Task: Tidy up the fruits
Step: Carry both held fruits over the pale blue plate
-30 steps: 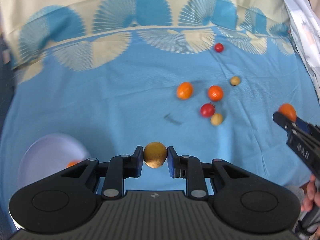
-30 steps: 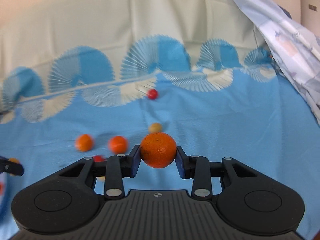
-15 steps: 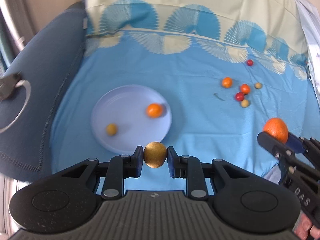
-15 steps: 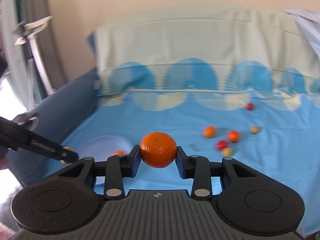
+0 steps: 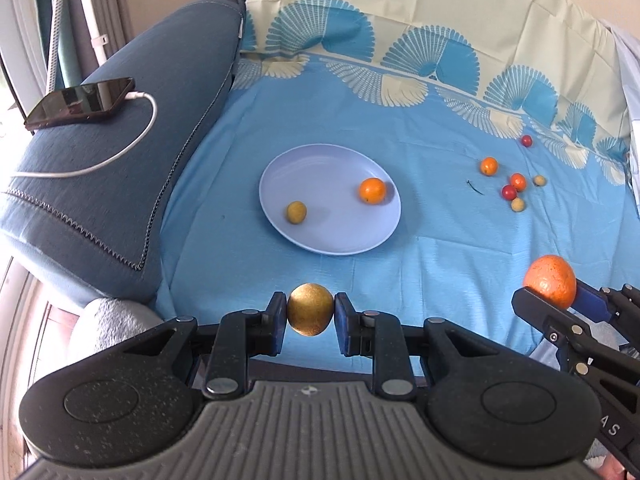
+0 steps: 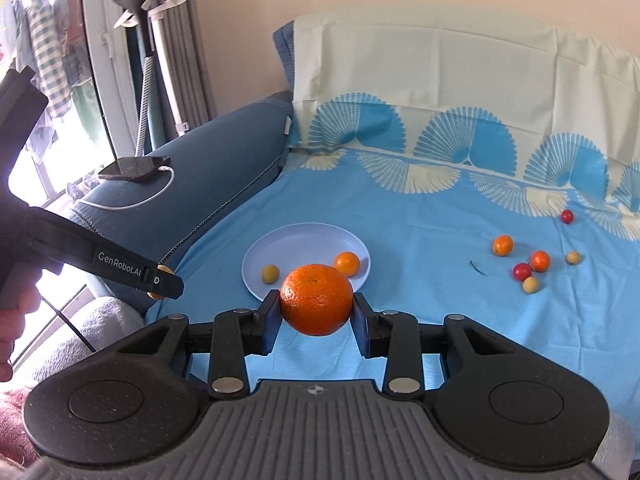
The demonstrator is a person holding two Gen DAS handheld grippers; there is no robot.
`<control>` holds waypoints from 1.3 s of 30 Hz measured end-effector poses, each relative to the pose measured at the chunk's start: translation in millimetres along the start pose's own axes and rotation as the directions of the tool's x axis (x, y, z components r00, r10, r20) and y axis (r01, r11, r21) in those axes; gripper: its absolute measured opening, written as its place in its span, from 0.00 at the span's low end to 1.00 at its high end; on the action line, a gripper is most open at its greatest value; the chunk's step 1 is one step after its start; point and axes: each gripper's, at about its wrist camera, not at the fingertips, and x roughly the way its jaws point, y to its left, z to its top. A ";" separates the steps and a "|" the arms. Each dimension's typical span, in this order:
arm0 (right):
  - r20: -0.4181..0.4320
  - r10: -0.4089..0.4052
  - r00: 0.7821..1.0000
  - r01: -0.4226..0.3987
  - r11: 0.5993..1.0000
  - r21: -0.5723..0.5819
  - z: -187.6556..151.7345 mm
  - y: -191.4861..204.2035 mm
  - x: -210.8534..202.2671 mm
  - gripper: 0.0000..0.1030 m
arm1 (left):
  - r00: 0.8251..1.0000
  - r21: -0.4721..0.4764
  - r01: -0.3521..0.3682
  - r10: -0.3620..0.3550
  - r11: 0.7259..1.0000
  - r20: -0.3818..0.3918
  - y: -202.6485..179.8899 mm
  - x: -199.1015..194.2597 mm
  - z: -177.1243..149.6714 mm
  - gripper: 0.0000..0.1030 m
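My left gripper (image 5: 310, 316) is shut on a small golden-brown fruit (image 5: 310, 314), held above the near side of the blue cloth, short of the pale blue plate (image 5: 332, 236). The plate holds a small orange (image 5: 372, 190) and a yellowish fruit (image 5: 296, 212). My right gripper (image 6: 316, 312) is shut on a large orange (image 6: 316, 300); the same orange (image 5: 550, 280) shows at the right of the left wrist view. The plate (image 6: 256, 264) lies just beyond it. Several small loose fruits (image 5: 510, 191) lie on the cloth far right.
A dark blue cushion (image 5: 120, 128) at the left carries a phone (image 5: 80, 100) on a white cable. The patterned cloth (image 5: 440, 240) rises up a backrest behind. A person's hand (image 6: 12, 320) holds the left gripper's handle. A window and stand are far left.
Both grippers swung left with their fruits still held. The plate, at the lower left edge a second ago, now sits in the centre, and the loose fruits have slid to the right.
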 end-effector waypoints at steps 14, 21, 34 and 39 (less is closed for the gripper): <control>-0.013 -0.017 1.000 0.017 1.000 -0.024 1.0 4.3 1.2 0.37 | 1.000 -0.030 0.012 -0.012 0.999 0.006 5.6 4.9 1.6 0.27; -0.031 -0.021 0.999 0.021 1.000 -0.018 1.3 3.1 7.5 0.37 | 1.000 -0.041 0.013 -0.013 0.999 0.000 7.5 11.9 6.5 0.27; -0.060 -0.025 0.998 0.025 1.000 -0.004 5.9 -2.3 23.4 0.37 | 1.000 -0.059 0.006 -0.007 0.998 -0.007 12.7 27.9 22.6 0.27; -0.066 -0.021 0.998 0.020 1.000 -0.003 9.1 -3.8 33.5 0.37 | 1.000 -0.069 0.003 -0.003 0.998 -0.002 15.4 35.4 35.7 0.27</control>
